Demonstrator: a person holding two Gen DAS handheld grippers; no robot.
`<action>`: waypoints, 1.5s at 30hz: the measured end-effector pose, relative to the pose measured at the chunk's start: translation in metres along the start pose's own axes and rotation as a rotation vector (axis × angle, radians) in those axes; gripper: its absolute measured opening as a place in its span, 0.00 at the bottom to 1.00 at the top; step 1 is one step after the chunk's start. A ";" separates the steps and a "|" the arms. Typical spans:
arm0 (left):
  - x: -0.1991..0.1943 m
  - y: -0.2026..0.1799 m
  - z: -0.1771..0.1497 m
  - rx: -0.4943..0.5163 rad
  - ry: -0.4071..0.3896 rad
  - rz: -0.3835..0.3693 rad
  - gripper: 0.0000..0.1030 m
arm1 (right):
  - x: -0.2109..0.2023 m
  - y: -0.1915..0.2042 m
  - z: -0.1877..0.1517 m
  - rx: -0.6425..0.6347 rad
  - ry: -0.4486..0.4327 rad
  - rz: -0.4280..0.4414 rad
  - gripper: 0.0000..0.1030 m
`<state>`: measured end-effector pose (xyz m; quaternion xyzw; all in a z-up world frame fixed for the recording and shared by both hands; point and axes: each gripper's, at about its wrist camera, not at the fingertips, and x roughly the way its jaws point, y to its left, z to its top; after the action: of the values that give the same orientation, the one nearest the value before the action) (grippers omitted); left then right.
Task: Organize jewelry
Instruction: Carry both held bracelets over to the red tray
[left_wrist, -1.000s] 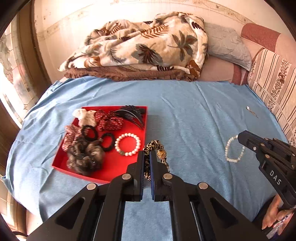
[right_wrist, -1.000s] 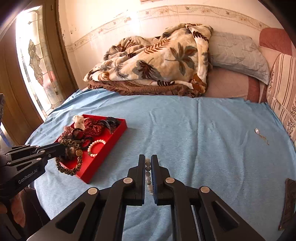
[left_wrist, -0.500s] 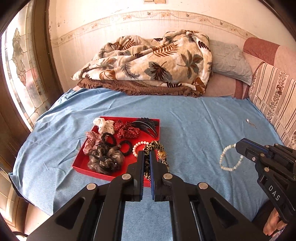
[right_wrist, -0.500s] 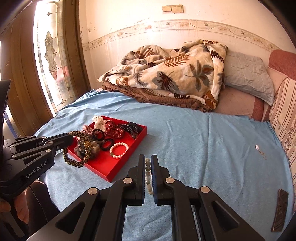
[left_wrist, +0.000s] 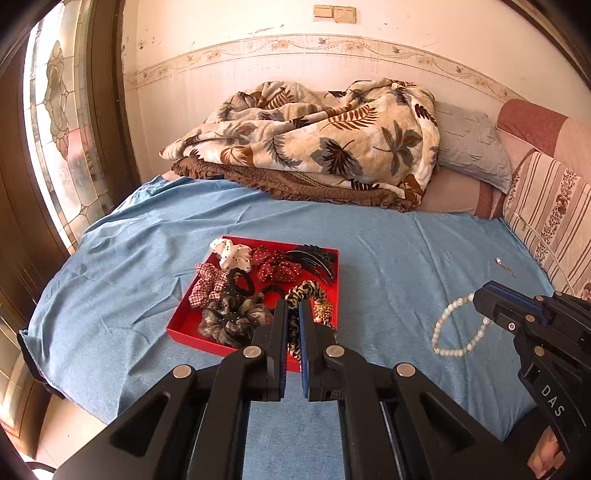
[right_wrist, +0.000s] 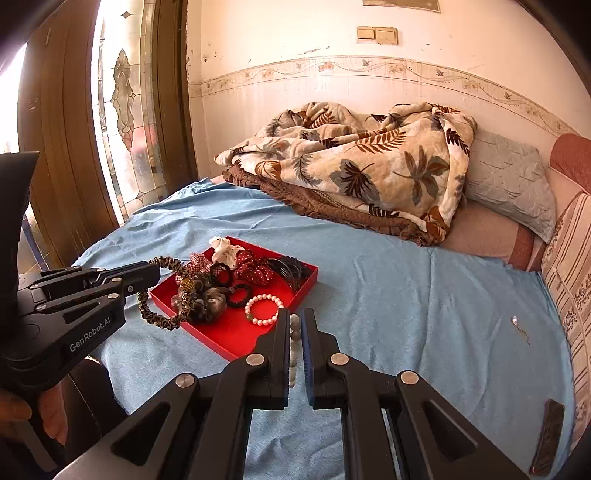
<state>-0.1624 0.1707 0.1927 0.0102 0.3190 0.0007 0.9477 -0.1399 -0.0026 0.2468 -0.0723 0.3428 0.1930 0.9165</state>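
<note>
Between the left gripper's (left_wrist: 293, 314) fingers sits a leopard-print band (right_wrist: 162, 295), pinched tight, its loop drooping from the tips with a gold bead ball (right_wrist: 187, 284) swinging on it. From the right wrist view that loop hangs just at the near-left edge of the red tray (right_wrist: 236, 349), partly over the blue sheet (right_wrist: 406, 295), not quite inside the rim. Over on the other side, the right gripper (right_wrist: 296, 325) is clamped on a pearl bracelet (left_wrist: 456, 328), beads squeezed between the pads and the rest dangling free above the bed.

Now the tray itself: already crowded with scrunchies (left_wrist: 232, 317), a red polka-dot bow (left_wrist: 275, 264), a black claw clip (left_wrist: 314, 258) and a second pearl bracelet (right_wrist: 263, 309) lying flat in the near corner.

Here's the relation that counts, I'd say: the tray lies ahead and to the right of the left fingers, very close, while the right gripper has the tray ahead and to its left, with its near corner right at the fingertips. The left looks the nearer for a drop, needing only a short carry inward so the band's long hanging loop clears the rim. Farther out, a small earring-like piece (right_wrist: 515, 321) rests on the sheet, well apart.
</note>
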 end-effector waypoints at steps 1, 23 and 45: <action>0.000 0.003 0.000 -0.004 0.001 0.000 0.05 | 0.000 0.003 0.002 -0.003 0.000 0.002 0.07; 0.029 0.043 -0.009 -0.084 0.063 0.004 0.05 | 0.028 0.032 0.019 -0.045 0.042 0.057 0.07; 0.085 0.123 0.001 -0.272 0.142 -0.102 0.05 | 0.080 0.012 0.021 0.041 0.116 0.125 0.07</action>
<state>-0.0937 0.2940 0.1450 -0.1348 0.3822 -0.0035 0.9142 -0.0769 0.0378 0.2100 -0.0430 0.4031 0.2381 0.8826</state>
